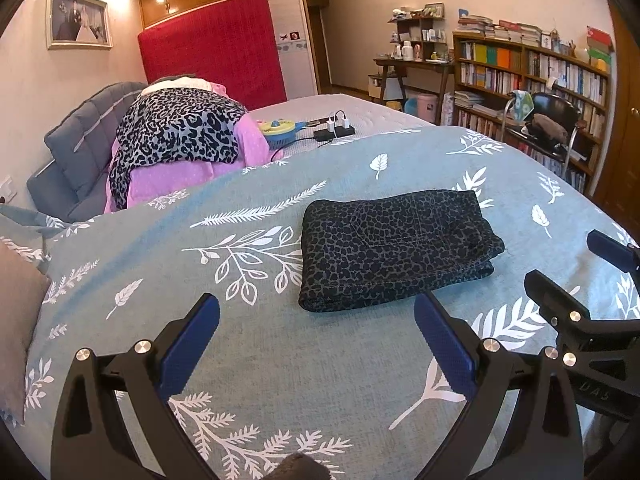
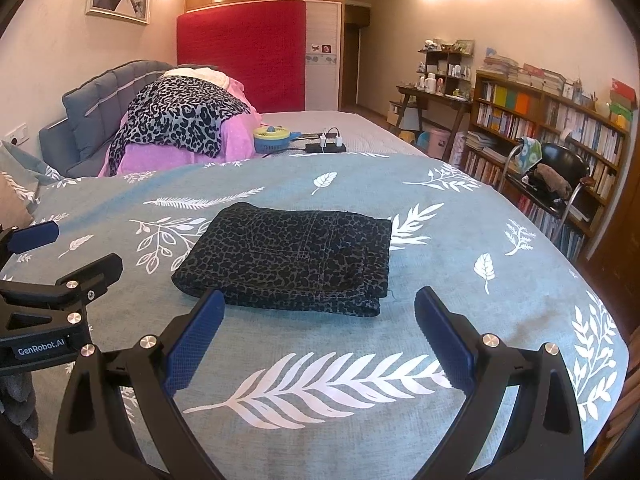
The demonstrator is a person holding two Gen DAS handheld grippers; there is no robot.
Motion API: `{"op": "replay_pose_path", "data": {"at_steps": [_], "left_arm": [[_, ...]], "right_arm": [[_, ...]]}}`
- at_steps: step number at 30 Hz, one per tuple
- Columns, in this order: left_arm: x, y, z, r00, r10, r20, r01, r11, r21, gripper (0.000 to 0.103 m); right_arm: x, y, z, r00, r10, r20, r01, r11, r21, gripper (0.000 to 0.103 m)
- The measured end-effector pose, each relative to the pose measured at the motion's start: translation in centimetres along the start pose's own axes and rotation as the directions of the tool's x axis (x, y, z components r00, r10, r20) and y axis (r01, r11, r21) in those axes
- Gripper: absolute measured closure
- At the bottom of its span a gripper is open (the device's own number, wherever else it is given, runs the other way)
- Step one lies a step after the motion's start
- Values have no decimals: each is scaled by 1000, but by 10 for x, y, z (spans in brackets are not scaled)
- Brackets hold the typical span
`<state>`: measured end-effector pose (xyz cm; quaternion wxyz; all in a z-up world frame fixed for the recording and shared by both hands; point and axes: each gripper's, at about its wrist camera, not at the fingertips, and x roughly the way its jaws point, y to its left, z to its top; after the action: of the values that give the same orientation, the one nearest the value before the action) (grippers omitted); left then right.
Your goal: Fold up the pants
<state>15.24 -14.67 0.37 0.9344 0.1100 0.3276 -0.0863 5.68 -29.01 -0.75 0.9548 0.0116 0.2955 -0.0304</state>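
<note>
Pants (image 2: 288,258) folded into a compact rectangle, lying flat mid-bedspread (image 2: 460,280). Bare cover on all sides; the bedspread's right edge drops off toward 3 o'clock, near a chair (image 2: 560,172).

Left gripper (image 1: 318,334) low over the cover, fingers spread wide, nothing between them; pants at 12 to 1 o'clock, just ahead.

Right gripper (image 2: 320,330) likewise spread and empty, pants at 12 o'clock, just beyond its fingertips.

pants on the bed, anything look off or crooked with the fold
Nothing much stands out. The pants lie as a compact folded stack on the bedspread, edges roughly lined up. Only the near right corner looks slightly loose, its layers bulging a little. Both grippers, left and right, are open and clear of it.
</note>
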Motion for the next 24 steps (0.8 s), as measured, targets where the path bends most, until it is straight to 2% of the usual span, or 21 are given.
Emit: {"op": "replay_pose_path", "data": {"at_steps": [10, 24], "left_arm": [[1, -8, 1, 1000, 14, 2, -14, 999, 37, 6], [2, -9, 2, 1000, 11, 1, -11, 999, 40, 6]], "right_arm": [[1, 1, 1, 1000, 1, -2, -1, 1000, -1, 6], [0, 2, 1, 1000, 0, -3, 0, 1000, -1, 6]]}}
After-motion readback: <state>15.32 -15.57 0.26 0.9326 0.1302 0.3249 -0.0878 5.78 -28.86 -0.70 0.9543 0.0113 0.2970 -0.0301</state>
